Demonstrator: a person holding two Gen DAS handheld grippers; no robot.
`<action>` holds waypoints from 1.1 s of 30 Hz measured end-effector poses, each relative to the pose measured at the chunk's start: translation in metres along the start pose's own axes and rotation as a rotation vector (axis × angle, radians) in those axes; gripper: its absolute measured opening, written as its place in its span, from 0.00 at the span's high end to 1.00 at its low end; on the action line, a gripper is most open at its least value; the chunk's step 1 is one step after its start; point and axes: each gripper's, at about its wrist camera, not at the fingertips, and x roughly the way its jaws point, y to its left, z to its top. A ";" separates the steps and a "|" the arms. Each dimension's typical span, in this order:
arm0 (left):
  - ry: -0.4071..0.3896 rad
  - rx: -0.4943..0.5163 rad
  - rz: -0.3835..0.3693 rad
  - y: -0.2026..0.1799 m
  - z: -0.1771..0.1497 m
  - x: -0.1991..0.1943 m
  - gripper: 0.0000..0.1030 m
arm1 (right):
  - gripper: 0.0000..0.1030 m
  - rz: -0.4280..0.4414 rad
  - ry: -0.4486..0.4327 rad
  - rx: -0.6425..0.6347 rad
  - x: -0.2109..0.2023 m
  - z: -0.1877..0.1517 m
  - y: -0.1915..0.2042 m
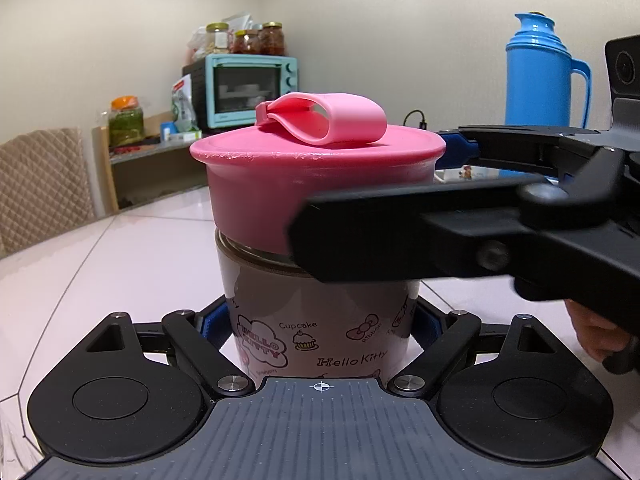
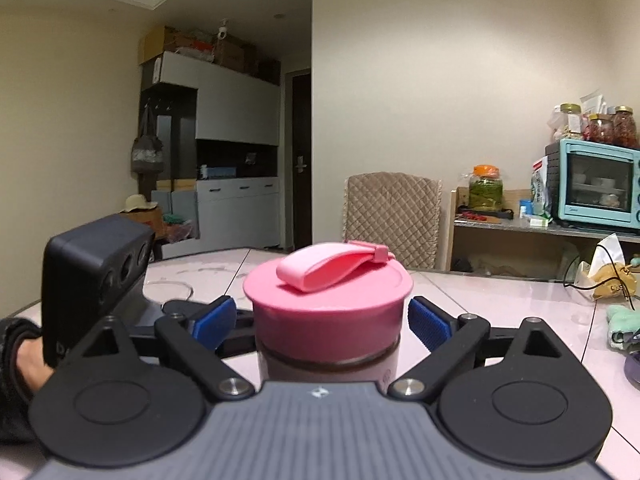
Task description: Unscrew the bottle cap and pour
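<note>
The bottle (image 1: 320, 320) stands upright on the pale counter (image 1: 100, 272), directly ahead of the left gripper (image 1: 320, 324) and set between its two blue-padded fingers (image 1: 210, 326), low on the body. Its wall is translucent with a brownish tint and carries pink and black Hello Kitty prints: a cloud-shaped logo, a cupcake, a ribbon. The pink cap (image 1: 316, 168) sits level on the neck, still seated, wider than the body, with a lighter pink carry loop (image 1: 324, 118) lying flat across its top. The right gripper (image 2: 320, 320) is at cap height, its blue pads (image 2: 430, 320) on either side of the cap with narrow gaps showing.
</note>
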 end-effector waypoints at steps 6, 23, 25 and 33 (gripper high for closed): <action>0.000 0.000 0.000 0.000 0.000 0.000 0.12 | 0.10 -0.047 -0.002 0.002 0.006 0.001 0.012; 0.000 0.000 0.000 -0.001 0.001 0.000 0.12 | 0.18 0.294 0.019 -0.078 0.013 0.005 -0.041; 0.000 0.000 0.000 -0.002 0.001 0.000 0.12 | 0.18 0.393 0.020 -0.087 0.019 0.006 -0.057; 0.000 0.001 0.000 -0.002 0.001 0.000 0.12 | 0.17 0.476 0.018 -0.094 0.022 0.010 -0.069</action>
